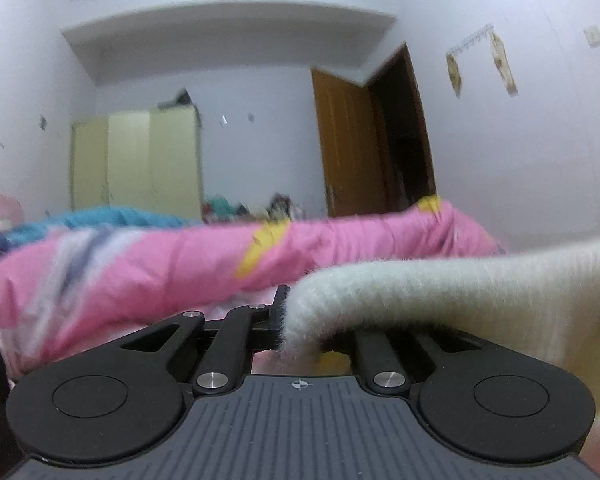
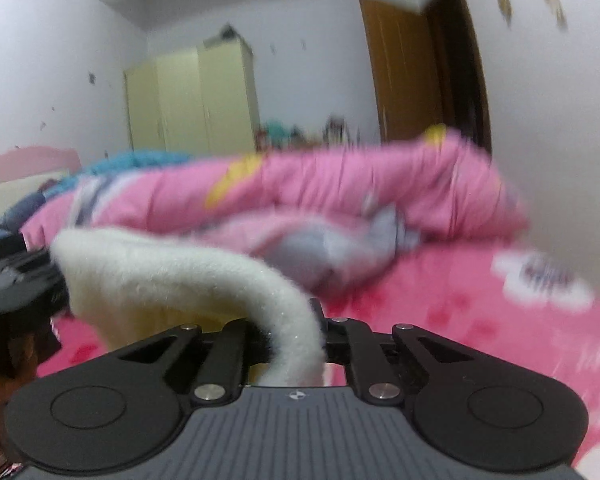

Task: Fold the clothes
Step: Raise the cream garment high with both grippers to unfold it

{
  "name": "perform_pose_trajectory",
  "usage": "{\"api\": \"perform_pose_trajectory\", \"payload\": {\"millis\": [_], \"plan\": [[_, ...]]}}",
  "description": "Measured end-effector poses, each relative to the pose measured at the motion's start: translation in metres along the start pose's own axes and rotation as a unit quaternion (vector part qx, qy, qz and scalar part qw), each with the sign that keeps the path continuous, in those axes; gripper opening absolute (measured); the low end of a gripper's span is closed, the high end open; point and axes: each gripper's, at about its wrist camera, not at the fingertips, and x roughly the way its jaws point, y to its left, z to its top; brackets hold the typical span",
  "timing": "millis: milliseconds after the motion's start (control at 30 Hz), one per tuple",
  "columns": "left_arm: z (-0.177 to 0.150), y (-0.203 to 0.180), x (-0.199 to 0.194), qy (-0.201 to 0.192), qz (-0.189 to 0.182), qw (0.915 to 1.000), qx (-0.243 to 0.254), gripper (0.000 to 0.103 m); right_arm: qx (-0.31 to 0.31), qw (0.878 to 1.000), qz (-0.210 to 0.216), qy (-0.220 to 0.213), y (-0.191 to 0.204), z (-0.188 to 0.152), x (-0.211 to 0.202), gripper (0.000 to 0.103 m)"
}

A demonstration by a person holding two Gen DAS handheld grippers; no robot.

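A: How are the left tongs (image 1: 286,320) and right tongs (image 2: 300,344) set?

B: Both are seen closed down on the fuzzy white garment (image 1: 440,292), which is held up between them above the pink bed (image 2: 480,320).

A: And farther out?

B: A pink quilt (image 2: 340,184) is heaped at the far side.

A: What might go wrong?

B: Only thin edges are pinched; the fluffy knit could be pulled free if the tongs are drawn apart, or the fold could be skewed by sagging cloth.

Left gripper (image 1: 296,320) and right gripper (image 2: 296,344), both clamped tight.
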Motion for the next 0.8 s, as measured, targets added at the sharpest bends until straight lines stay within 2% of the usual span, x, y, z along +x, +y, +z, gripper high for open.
{"api": "perform_pose_trajectory", "payload": {"millis": [200,367,700,800], "plan": [[0.043,0.011,-0.039,-0.049,0.016,0.9987,-0.004,0.009,-0.020,0.998,0.024,-0.063,0.009,0.051,-0.034,0.010],[0.078,0.017,-0.062,-0.088,0.030,0.9957,0.001,0.009,-0.047,0.990,0.043,-0.123,0.021,0.091,-0.063,0.010],[0.164,0.027,-0.103,-0.207,0.050,0.9770,-0.005,0.009,-0.102,0.959,0.076,-0.252,0.044,0.170,-0.120,0.010],[0.177,0.026,-0.109,-0.220,0.049,0.9743,-0.004,0.009,-0.108,0.952,0.079,-0.276,0.047,0.182,-0.131,0.010]]}}
